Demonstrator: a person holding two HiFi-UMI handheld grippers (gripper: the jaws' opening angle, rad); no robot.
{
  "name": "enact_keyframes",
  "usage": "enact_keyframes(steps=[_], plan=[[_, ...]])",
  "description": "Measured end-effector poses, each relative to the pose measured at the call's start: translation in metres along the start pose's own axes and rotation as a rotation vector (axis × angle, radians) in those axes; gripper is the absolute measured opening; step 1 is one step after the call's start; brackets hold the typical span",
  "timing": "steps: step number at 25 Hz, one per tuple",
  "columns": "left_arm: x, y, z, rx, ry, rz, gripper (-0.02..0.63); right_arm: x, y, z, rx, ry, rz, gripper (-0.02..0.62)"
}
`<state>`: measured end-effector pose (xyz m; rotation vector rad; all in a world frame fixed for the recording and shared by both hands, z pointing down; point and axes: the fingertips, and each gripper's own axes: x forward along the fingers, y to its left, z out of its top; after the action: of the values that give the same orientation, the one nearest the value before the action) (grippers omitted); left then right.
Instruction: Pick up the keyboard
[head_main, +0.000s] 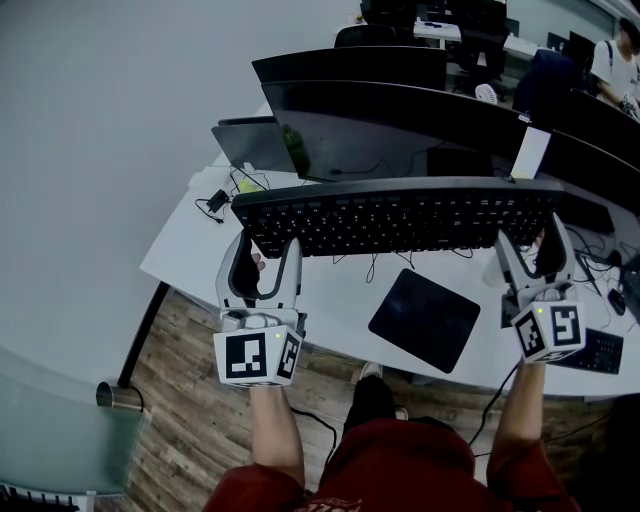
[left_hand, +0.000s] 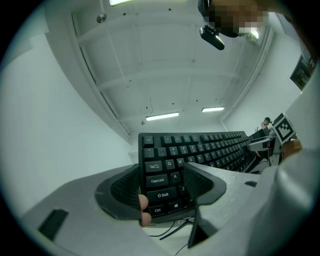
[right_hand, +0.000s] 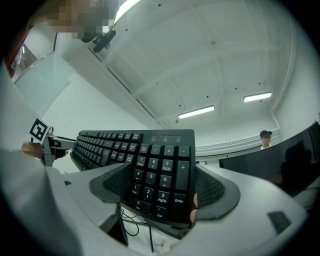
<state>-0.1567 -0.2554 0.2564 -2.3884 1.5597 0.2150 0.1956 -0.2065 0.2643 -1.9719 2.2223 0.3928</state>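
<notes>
Seems all but finished. Grips the keyboard (head_main: 395, 215) at its left end with the left gripper (head_main: 266, 250), jaws closed on it right by the Shift and Ctrl keys. Does the same at the other end with the right gripper (head_main: 532, 245), jaws shut across the number pad. Holds the board just ahead of both tools, spanning from one to the other, keys tilted back toward the cameras. Shows ceiling lights behind it in both gripper views and loose cables hanging below the jaws, so probably sits clear of the desk (head_main: 330, 310) already. Leaves little beyond keeping it level and perhaps raising it further. Reads Tab, Caps Lock, Shift and Ctrl between the left jaws. Reads Num Lock, Home, PgUp, PgDn, Enter and Del, plus the digits, between the right jaws. Offers no legible brand name anywhere. Carries small marks above the number pad, too fine to make out.
</notes>
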Motion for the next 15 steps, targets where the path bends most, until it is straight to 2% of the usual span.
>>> enact_keyframes(steps=[15], plan=[[0.0010, 0.0005, -0.0003, -0.007, 0.010, -0.010, 0.276, -0.0015, 0.0013, 0.0006, -0.003, 0.015, -0.011, 0.397]])
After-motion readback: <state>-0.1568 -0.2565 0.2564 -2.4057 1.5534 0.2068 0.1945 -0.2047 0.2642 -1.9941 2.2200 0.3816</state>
